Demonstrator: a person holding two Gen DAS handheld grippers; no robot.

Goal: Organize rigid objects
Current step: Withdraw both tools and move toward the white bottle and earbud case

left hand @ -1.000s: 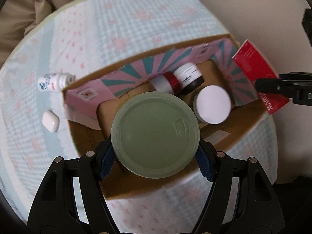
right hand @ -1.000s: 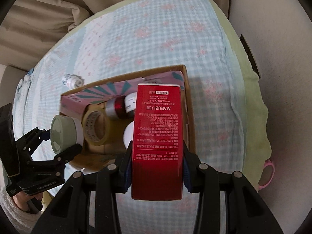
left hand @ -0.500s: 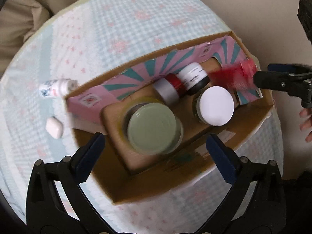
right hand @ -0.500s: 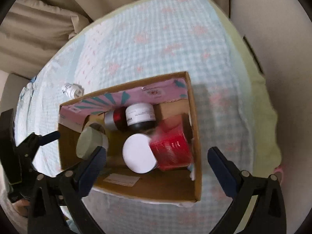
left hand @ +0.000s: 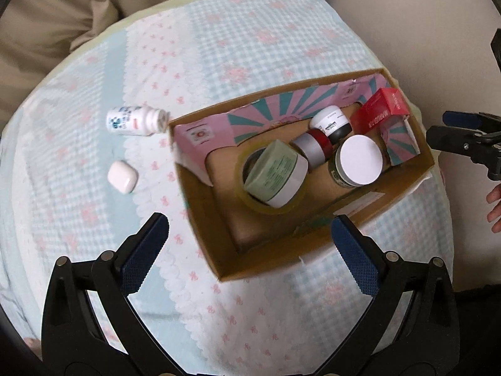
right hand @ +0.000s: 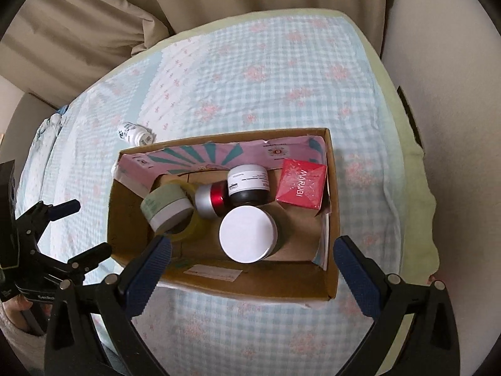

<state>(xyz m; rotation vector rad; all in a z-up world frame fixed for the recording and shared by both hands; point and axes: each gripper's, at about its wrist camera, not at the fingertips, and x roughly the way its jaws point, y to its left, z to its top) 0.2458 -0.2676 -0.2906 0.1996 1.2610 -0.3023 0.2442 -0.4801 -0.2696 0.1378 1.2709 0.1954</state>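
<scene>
An open cardboard box sits on a checked cloth. Inside lie a green jar tilted on a tape roll, a white-lidded jar, a red and silver jar, a black and white jar and a red carton. My left gripper is open and empty above the box's near-left corner. My right gripper is open and empty over the box's near wall.
A white pill bottle lies on its side on the cloth left of the box. A small white case lies nearer. Beige cushions are behind the bed and a pale wall is to the right.
Both grippers opened and let go: the green jar dropped onto the tape roll and the red carton landed in the box's right end. Both grippers have pulled back from the box.
</scene>
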